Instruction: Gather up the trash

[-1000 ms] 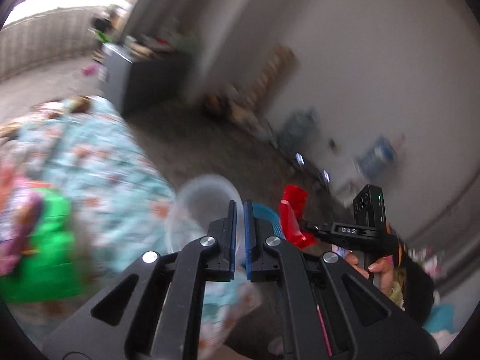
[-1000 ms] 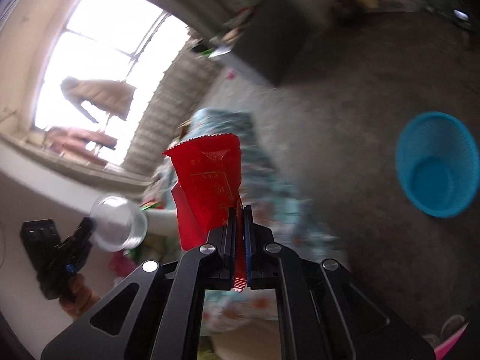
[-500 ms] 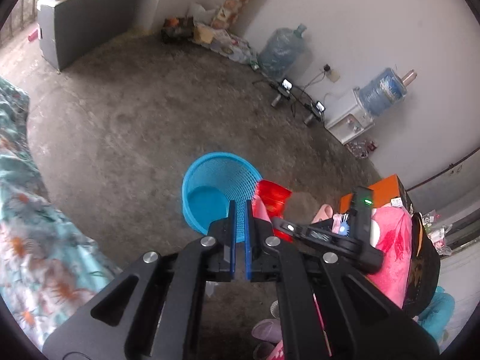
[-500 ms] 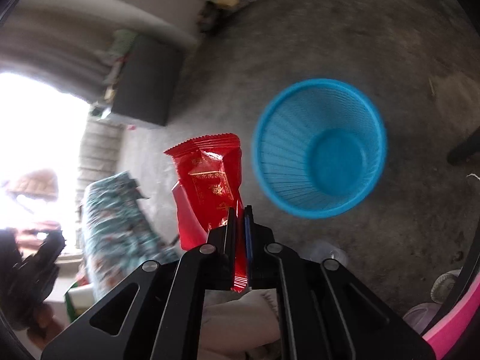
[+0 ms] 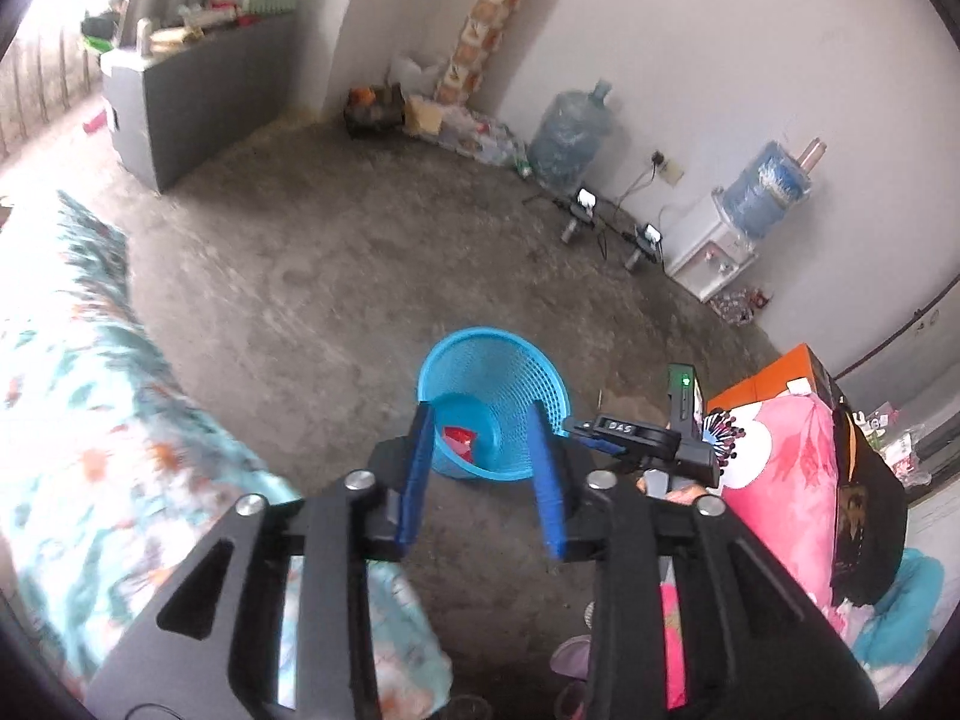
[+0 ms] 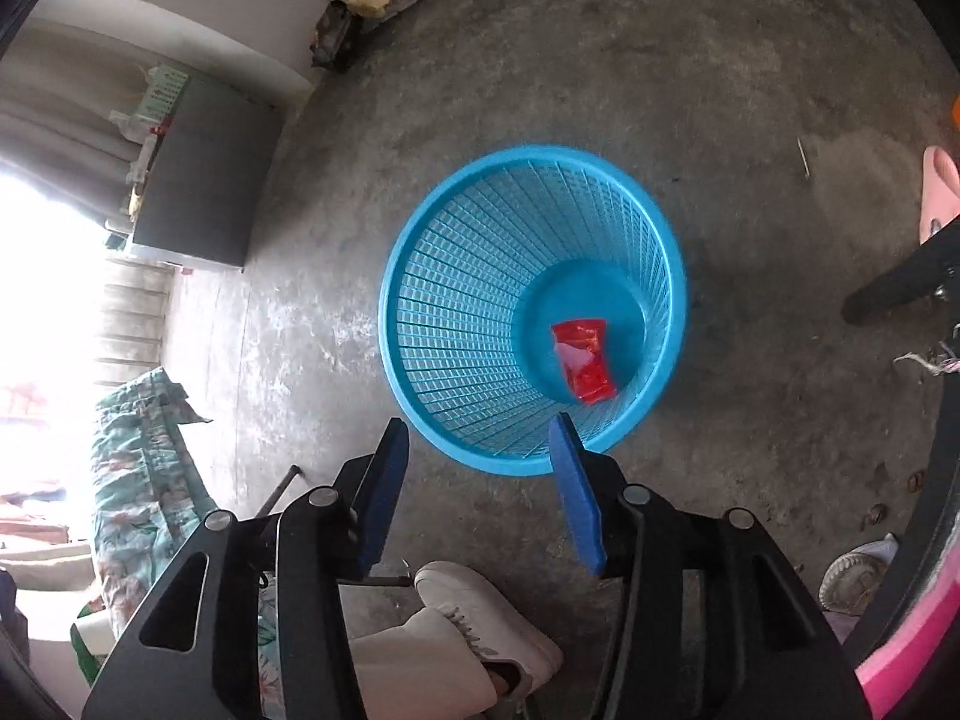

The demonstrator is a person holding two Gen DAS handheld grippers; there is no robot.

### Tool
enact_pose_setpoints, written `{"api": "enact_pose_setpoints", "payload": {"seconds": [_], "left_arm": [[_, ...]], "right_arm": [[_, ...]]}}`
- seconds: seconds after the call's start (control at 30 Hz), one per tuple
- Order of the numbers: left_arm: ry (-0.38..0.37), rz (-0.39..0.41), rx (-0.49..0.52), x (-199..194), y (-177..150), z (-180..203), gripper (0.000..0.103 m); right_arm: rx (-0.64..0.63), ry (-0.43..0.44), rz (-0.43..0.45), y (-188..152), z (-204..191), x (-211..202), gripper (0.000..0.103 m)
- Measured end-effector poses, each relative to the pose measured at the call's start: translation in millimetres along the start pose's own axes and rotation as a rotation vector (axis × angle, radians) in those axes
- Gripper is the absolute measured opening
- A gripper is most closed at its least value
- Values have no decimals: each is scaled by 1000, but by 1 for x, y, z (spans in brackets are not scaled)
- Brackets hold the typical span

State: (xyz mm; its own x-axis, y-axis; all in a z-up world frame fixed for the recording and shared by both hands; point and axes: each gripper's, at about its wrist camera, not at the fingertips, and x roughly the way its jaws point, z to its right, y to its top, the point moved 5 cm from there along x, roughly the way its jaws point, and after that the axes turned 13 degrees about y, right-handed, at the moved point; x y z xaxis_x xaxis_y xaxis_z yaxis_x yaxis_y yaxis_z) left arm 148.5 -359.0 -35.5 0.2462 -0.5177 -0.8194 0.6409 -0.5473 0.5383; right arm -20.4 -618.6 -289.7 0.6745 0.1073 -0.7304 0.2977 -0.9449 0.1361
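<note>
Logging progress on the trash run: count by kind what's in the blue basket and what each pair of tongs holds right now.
Red wrapper in the basket: 1
Items in left tongs: 0
Items in right tongs: 0
Total: 1

Daylit, blown-out window (image 6: 36, 276) glare, fisheye-warped edges, slight blur.

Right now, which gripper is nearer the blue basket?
Right. The right gripper hangs just over the blue basket's near rim, jaws open. The left gripper sits further back, the basket beyond its open fingers.
</note>
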Motion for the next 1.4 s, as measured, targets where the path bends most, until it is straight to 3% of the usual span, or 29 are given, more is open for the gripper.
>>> {"api": "enact_pose_setpoints", "payload": {"seconds": [0.13, 0.33, 0.47, 0.6, 0.7, 0.8, 0.87, 0.97, 1.1, 1.2, 1.4], "left_arm": [[25, 62, -8, -37, -13, -20, 43], [95, 102, -38, -69, -35, -58, 52], [132, 102, -69, -77, -46, -82, 55], [148, 96, -103, -81, -54, -99, 55], [147, 90, -117, -82, -57, -105, 55], [142, 98, -120, -85, -59, -107, 55], [142, 104, -114, -87, -60, -107, 56], [143, 117, -103, -89, -59, -104, 57], [139, 119, -97, -87, -61, -103, 58], [133, 114, -97, -86, -61, -103, 58], [136, 110, -93, -85, -61, -104, 58]], "right_arm": [[-40, -1, -1, -4, -12, -8, 51], [-72, -18, -90, -40, -26, 1, 52], [-15, 6, -255, -100, -21, 23, 53], [149, -7, -432, -171, 14, 61, 57], [303, -65, -606, -234, 59, 97, 57], [313, -241, -746, -286, 109, 120, 57], [396, -293, -830, -318, 138, 125, 57], [521, -328, -870, -345, 166, 128, 57], [438, -411, -870, -349, 187, 141, 57], [507, -380, -903, -361, 208, 155, 57], [522, -442, -926, -386, 239, 160, 57]]}}
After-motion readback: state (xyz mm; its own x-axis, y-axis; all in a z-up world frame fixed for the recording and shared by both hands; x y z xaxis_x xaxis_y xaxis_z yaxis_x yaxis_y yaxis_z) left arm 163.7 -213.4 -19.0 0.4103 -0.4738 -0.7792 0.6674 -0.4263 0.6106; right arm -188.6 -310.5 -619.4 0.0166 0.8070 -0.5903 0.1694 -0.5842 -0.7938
